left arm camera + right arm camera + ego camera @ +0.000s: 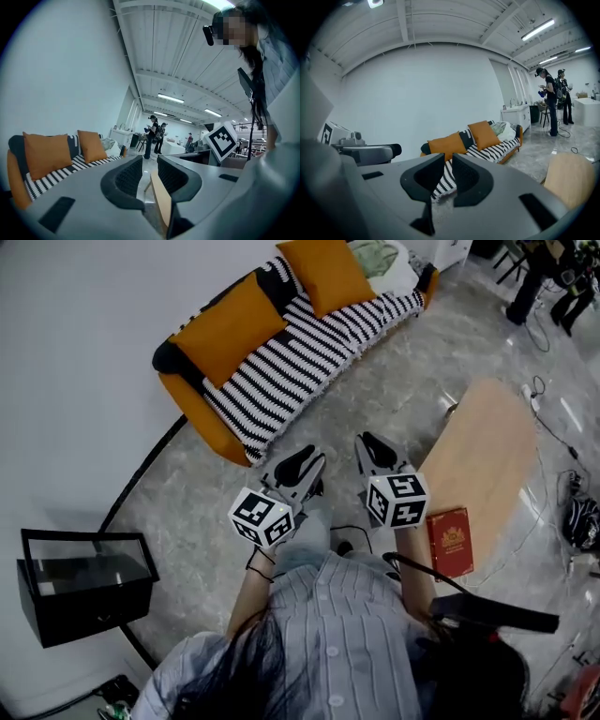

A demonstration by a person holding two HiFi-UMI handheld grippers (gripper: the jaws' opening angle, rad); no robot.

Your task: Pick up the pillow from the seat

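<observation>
Tongs first: I see my left gripper (302,463) and right gripper (375,448) pressed together, empty, mid-frame. Upper left, the nearer orange pillow (230,329) leans on the sofa (190,412), its long axis running lower-left to upper-right.

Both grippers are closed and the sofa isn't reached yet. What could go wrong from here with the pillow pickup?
The left gripper and right gripper are shut and empty. Unless they open in time, they would shove a pillow rather than grip it.
The near pillow and far pillow both sit on the sofa. The task names one, so the wrong one might be taken.
The table stands close on the right, and the right gripper could clip it.
</observation>
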